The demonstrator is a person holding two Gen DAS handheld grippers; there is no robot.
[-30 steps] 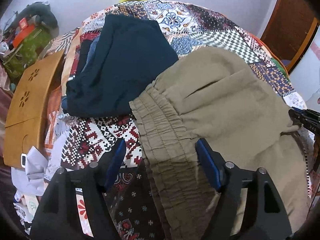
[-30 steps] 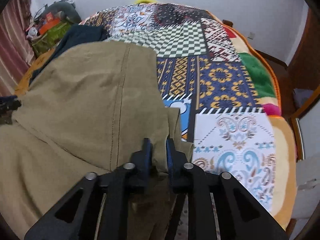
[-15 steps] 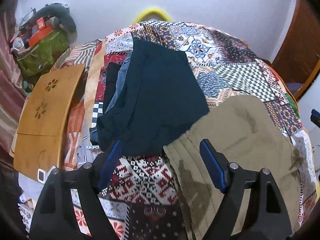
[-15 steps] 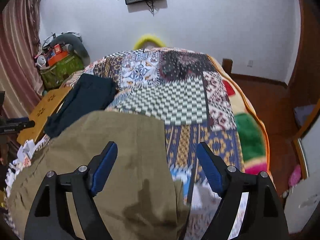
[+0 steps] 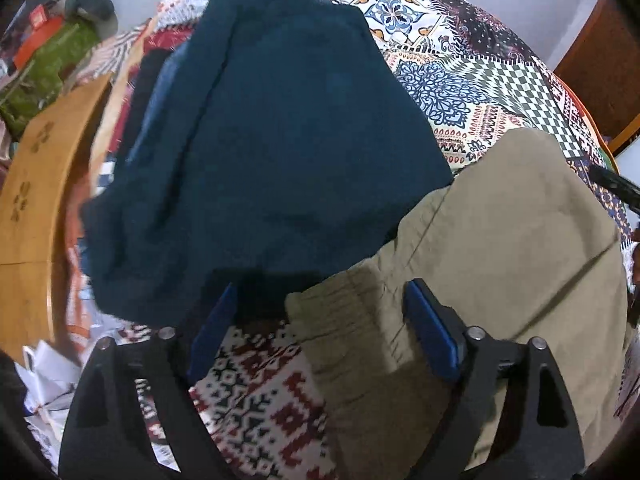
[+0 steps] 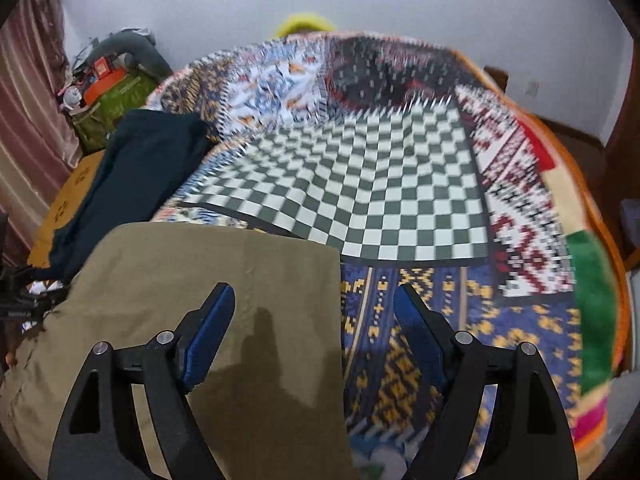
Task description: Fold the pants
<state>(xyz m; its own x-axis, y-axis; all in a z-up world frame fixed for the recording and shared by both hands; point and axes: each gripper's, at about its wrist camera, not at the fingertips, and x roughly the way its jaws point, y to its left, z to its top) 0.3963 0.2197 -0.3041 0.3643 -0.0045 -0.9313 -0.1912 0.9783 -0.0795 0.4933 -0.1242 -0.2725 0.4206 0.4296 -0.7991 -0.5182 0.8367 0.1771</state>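
The khaki pants (image 5: 500, 248) lie folded on the patterned bedspread, their elastic waistband at the near left corner; they also show in the right wrist view (image 6: 224, 280). My left gripper (image 5: 320, 312) is open and empty, hovering over the waistband corner. My right gripper (image 6: 314, 312) is open and empty, above the pants' right edge. A pile of dark blue garments (image 5: 272, 140) lies left of the khaki pants and also shows in the right wrist view (image 6: 132, 168).
The patchwork bedspread (image 6: 360, 200) covers the bed. A wooden lap table (image 5: 36, 184) lies at the bed's left edge. A green bag (image 6: 116, 100) and clutter stand by the wall at far left. Papers (image 5: 48, 376) lie near left.
My right gripper let go of the khaki pants, opened and lifted away. My left gripper stayed open, rose, then came back down toward the waistband and the dark pile.
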